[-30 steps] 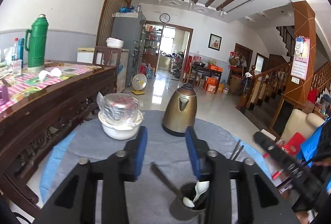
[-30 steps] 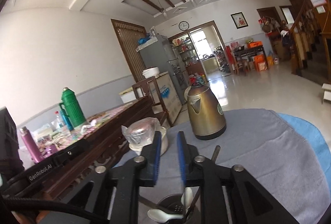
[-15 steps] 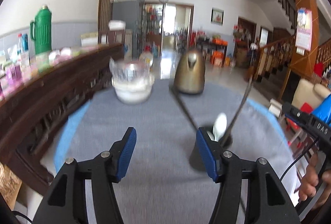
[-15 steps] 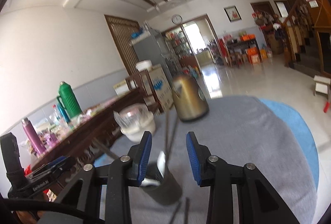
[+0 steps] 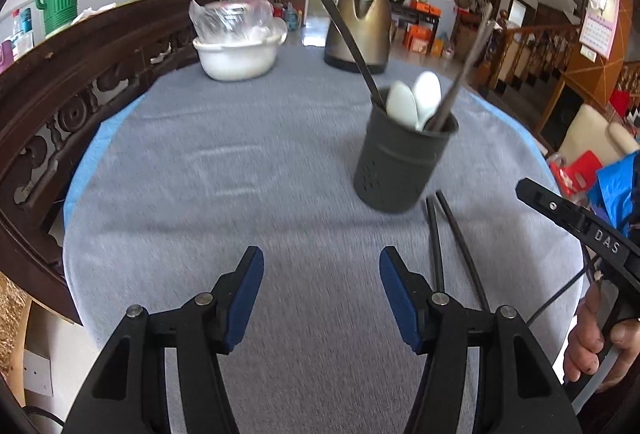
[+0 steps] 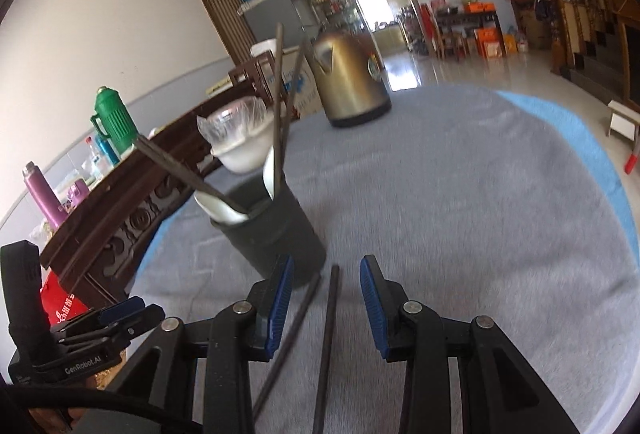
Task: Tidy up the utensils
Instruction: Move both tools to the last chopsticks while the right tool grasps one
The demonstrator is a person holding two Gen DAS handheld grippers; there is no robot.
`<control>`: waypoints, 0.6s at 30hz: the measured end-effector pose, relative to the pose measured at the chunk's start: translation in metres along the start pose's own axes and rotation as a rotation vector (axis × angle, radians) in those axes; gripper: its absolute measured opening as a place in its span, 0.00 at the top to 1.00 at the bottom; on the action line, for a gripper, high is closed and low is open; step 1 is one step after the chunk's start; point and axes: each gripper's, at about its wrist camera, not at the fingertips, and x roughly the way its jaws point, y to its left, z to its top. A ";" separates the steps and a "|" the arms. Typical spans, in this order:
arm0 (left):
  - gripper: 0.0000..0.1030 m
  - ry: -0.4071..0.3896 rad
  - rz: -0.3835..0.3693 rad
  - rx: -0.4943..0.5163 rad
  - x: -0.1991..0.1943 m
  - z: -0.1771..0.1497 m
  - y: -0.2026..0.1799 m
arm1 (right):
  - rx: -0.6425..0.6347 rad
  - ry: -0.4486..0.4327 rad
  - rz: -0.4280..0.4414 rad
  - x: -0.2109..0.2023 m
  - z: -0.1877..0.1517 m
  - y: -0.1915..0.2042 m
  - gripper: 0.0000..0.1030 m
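- Left gripper [image 5: 322, 292] hangs over bare grey tablecloth [image 5: 224, 169], its blue-padded jaws spread wide with nothing between them.
- Right gripper [image 6: 326, 308] has its jaws parted too; two dark chopsticks [image 6: 326, 334] lie flat on the cloth in the gap, and neither pad touches them.
- Both chopsticks run under the gripper body toward the camera, so their near ends are cut off in the right wrist view; in the left wrist view the left gripper's right finger hides their near ends.
- Just past their far tips stands the dark grey utensil holder [image 5: 400, 161], upright on the cloth; the right gripper's left pad covers part of its base in the right wrist view.
- White spoons [image 5: 414, 101] poke out of the holder with several long dark sticks [image 5: 344, 21]; whether those are chopsticks or other handles is hard to tell, since their lower ends are hidden inside.
- Farther back sit a bronze electric kettle [image 5: 360, 27] and a white bowl [image 5: 238, 53] holding something wrapped in clear plastic, its contents unclear.
- A hand [image 5: 596, 342] grips the right gripper's handle at the frame edge, partly cut off.
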 end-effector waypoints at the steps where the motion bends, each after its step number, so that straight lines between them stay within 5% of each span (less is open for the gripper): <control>1: 0.40 0.010 -0.003 0.003 0.002 -0.002 -0.002 | -0.001 0.008 -0.002 0.002 -0.002 -0.001 0.63; 6: 0.40 0.042 -0.023 0.010 0.008 -0.004 -0.008 | 0.003 0.055 -0.009 0.013 -0.007 -0.001 0.64; 12: 0.40 0.065 -0.022 -0.005 0.013 -0.005 -0.003 | -0.018 0.184 -0.042 0.042 -0.007 0.003 0.81; 18: 0.41 0.068 -0.012 -0.028 0.013 -0.003 0.007 | -0.042 0.264 -0.056 0.073 0.001 0.013 0.84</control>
